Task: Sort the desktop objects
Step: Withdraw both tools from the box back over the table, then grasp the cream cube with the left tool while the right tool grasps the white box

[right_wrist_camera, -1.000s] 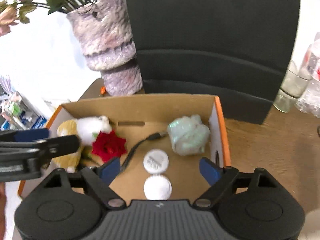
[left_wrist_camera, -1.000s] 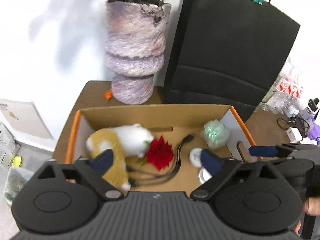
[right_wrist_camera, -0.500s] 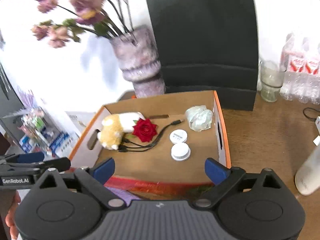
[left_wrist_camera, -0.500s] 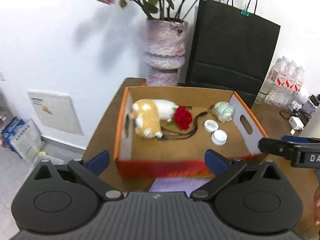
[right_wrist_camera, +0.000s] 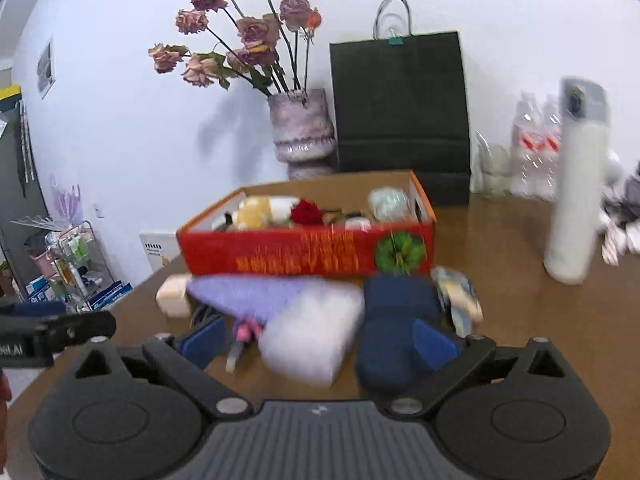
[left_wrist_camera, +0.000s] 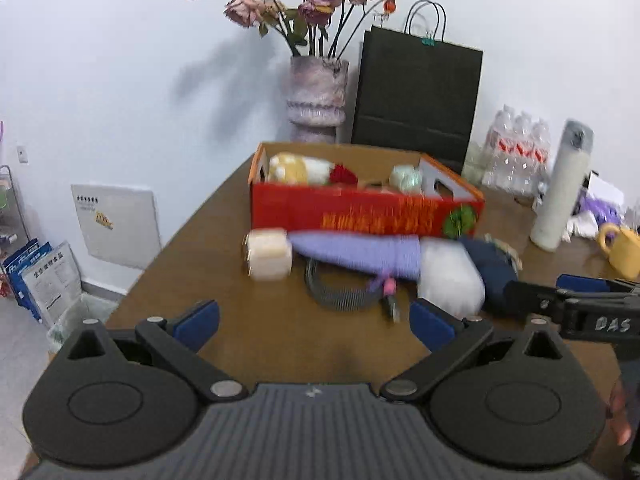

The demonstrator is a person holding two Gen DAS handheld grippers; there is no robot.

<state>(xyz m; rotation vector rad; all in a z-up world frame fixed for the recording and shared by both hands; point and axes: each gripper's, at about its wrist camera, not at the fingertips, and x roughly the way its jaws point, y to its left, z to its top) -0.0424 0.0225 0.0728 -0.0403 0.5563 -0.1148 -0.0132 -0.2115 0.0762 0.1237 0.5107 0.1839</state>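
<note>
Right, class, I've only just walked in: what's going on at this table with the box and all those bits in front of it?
A person holds a gripper in each hand, sorting loose things into the red cardboard box. Both the left gripper and the right gripper are open and empty, hovering over the table. The box already holds a plush toy, a red flower and a pale green bundle. In front of it wait a purple cloth, a white packet and a dark blue pouch.

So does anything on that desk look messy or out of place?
Yes: a loose pile sits unsorted before the red box, with the purple cloth, white packet, navy pouch and cream block overlapping. Both claws are open, holding nothing.
</note>
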